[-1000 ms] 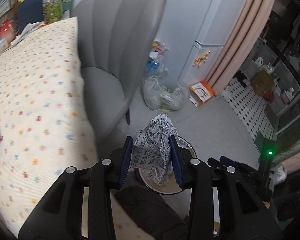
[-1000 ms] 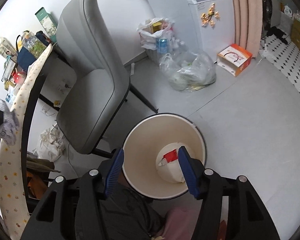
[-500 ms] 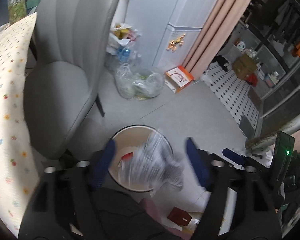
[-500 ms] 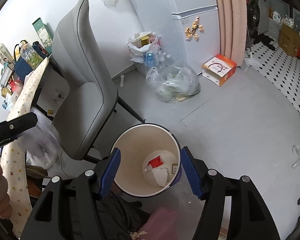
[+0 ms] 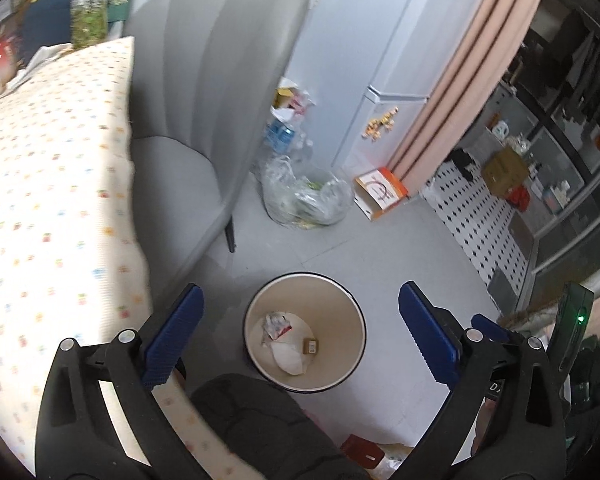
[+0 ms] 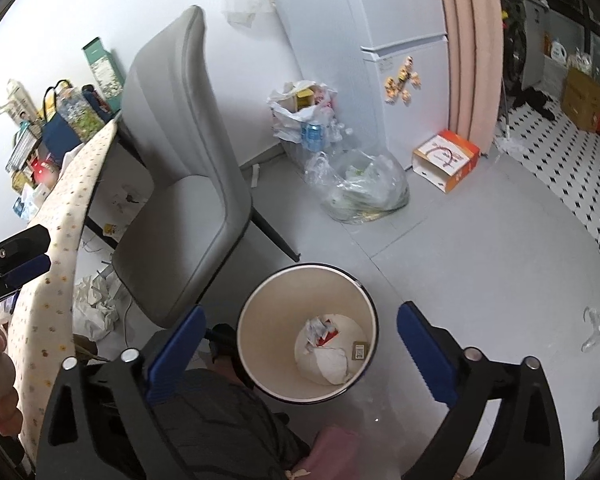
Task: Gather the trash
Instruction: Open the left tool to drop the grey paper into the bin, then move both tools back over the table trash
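Left wrist view: left gripper [image 5: 300, 336], jaws just opened wide, empty; round cream waste bin [image 5: 356, 322] directly below holds crumpled paper [image 5: 275, 324]. Right gripper [image 6: 300, 344] likewise just opened, empty. Advice: confirm drop landed inside, then lift clear.

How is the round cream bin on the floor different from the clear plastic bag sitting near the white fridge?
The round cream bin with a dark rim is a rigid, upright tub with an open round mouth; the clear plastic bag is soft, crumpled and slumped on the floor. The bin's walls are opaque, so its contents show only from above; the bag shows its contents through its sides. The bin holds a few scraps at the bottom; the bag looks bulging. Both hold trash and stand on the grey floor.
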### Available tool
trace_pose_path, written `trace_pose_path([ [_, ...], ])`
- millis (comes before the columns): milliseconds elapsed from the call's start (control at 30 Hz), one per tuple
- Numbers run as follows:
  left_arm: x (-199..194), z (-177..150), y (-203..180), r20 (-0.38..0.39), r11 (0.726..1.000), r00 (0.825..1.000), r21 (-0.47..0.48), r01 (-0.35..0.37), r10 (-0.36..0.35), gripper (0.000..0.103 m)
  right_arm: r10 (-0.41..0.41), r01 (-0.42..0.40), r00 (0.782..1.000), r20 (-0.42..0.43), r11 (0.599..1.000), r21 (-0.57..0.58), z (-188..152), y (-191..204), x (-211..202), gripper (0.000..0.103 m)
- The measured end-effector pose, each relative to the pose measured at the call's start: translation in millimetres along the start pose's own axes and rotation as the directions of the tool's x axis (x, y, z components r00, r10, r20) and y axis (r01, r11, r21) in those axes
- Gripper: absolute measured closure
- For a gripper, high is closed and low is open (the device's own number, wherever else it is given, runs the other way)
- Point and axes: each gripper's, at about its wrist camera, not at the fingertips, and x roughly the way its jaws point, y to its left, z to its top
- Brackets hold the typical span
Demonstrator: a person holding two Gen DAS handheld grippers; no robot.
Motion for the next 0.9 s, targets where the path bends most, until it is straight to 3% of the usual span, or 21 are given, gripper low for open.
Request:
trace_pose_path([
  [300,-53.7,-9.9,35.2,0.088,0.998,0.996,-0.061,-0.023,0.029,0.006,0.009,-0.007,0.999,0.052,0.999,-0.033,7.9,42.3,-24.7,0.008],
  [500,-89.1,-19.8,61.8,0.15,0.994,0.988,-0.105,-0.031,0.047,0.006,0.099,-0.099,0.995,0.026,0.995,-0.017,19.5,72.2,-38.9,0.008],
  [567,-100.1,-22.9,70.3,0.169,0.992,0.984,-0.118,-0.034,0.054,0.006,0.136,-0.135,0.988,0.074,0.991,-0.015,19.9,82.2,-51.0,0.008],
  [733,-123.9,-30.7,90.4,0.208,0.989,0.975,-0.141,-0.051,0.08,0.006,0.172,-0.148,0.971,0.168,0.978,-0.146,15.6,118.5,-73.3,0.008],
  [900,-149.3,-43.3,115.2,0.246,0.98,0.963,-0.187,-0.063,0.108,0.006,0.229,-0.178,0.953,0.198,0.953,-0.245,7.1,154.8,-87.6,0.008],
])
